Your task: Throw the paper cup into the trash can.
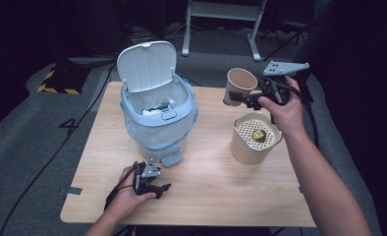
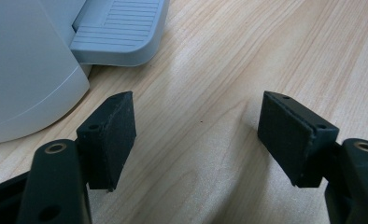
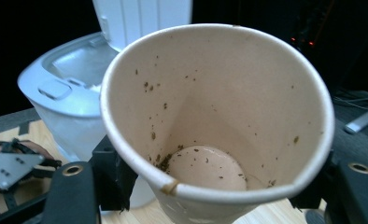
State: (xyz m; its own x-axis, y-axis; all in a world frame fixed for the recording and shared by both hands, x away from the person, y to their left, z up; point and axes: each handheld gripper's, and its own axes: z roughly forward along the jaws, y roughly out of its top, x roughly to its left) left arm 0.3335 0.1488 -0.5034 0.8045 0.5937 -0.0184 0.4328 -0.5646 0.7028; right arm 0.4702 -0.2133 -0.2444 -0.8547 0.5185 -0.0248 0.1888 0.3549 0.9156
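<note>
My right gripper (image 1: pixel 241 100) is shut on a used paper cup (image 1: pixel 240 82), held tilted above the table's far right. In the right gripper view, the cup (image 3: pixel 210 121) sits between the two black jaws of that gripper (image 3: pixel 212 186), and its inside is speckled with dark residue. A pale blue pedal bin (image 1: pixel 157 118) stands at centre left with its lid (image 1: pixel 146 65) raised and a liner inside. My left gripper (image 1: pixel 157 189) rests low over the table near the bin's pedal (image 1: pixel 171 158). In its own view, the left gripper (image 2: pixel 198 135) is open over bare wood.
A cream canister (image 1: pixel 245 150) with a perforated top stands at the right, under my right hand, with a small yellowish lump (image 1: pixel 258 134) on it. The wooden table (image 1: pixel 221 191) is ringed by dark floor and cables. The bin (image 3: pixel 65 93) stands beyond the cup.
</note>
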